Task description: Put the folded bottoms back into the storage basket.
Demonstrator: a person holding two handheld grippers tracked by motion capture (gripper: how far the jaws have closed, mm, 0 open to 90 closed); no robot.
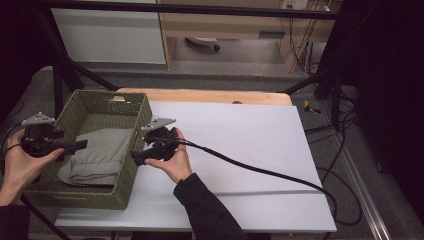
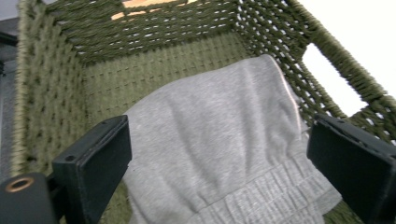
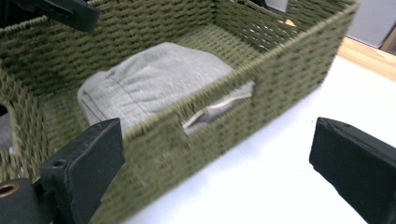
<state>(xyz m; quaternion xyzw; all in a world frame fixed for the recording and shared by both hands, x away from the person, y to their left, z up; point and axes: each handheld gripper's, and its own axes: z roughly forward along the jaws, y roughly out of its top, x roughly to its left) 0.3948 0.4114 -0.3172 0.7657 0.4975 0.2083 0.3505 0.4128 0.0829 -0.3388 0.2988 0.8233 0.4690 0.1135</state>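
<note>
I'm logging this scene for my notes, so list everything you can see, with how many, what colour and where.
basket: one, olive green, woven, left end of the table
folded garment: one, grey, inside the basket
table: one, white top with a wooden far edge
cables: several, black, on the floor to the right
left gripper: one, black, over the basket, jaws open
right gripper: one, black, at the basket's right wall, jaws open
hands: two, holding the grippers

A folded grey garment (image 1: pixel 97 155) with a gathered elastic band lies inside a green woven basket (image 1: pixel 127 182), which sits at the left end of a white table (image 1: pixel 250 145). The cloth leans against the basket's right wall, showing through its handle slot.
</note>
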